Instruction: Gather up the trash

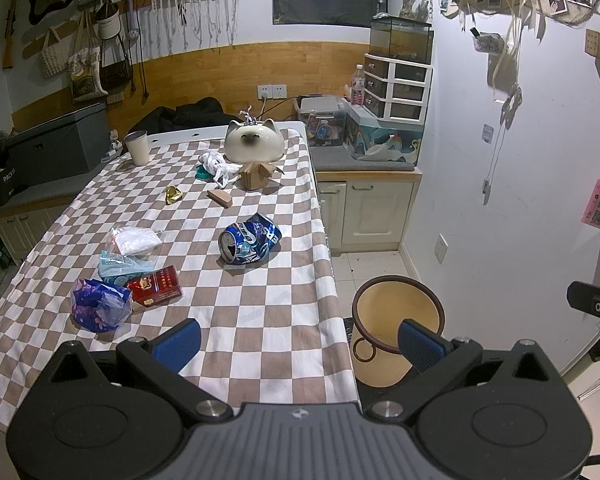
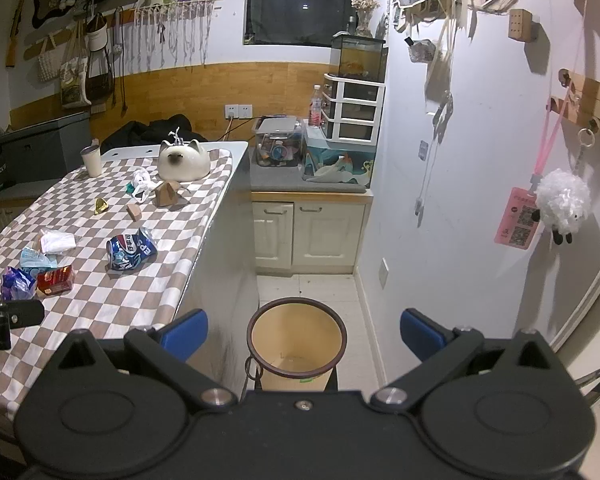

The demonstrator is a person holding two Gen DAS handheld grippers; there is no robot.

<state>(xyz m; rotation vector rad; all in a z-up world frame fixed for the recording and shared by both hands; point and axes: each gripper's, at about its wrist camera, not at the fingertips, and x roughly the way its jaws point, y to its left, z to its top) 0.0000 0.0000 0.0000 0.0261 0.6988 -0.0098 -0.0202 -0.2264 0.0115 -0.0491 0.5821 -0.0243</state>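
Note:
Trash lies scattered on the checkered tablecloth (image 1: 260,320): a crushed blue can (image 1: 249,239) (image 2: 131,251), a red box (image 1: 155,286) (image 2: 55,279), a purple wrapper (image 1: 99,304) (image 2: 17,283), a light-blue packet (image 1: 118,265), a clear bag of white tissue (image 1: 136,239) (image 2: 57,241), a gold foil (image 1: 173,194) (image 2: 100,205), a crumpled white bag (image 1: 216,165) and brown cardboard pieces (image 1: 256,174). A tan waste bin (image 1: 398,322) (image 2: 297,338) stands on the floor right of the table. My left gripper (image 1: 298,344) is open over the table's near right edge. My right gripper (image 2: 304,336) is open above the bin.
A cat-face ceramic bowl (image 1: 254,142) and a cup (image 1: 137,147) stand at the table's far end. Cream cabinets (image 2: 312,232) with storage boxes, drawers and a tank fill the back right corner. The white wall (image 2: 460,200) on the right carries hanging items. Tiled floor surrounds the bin.

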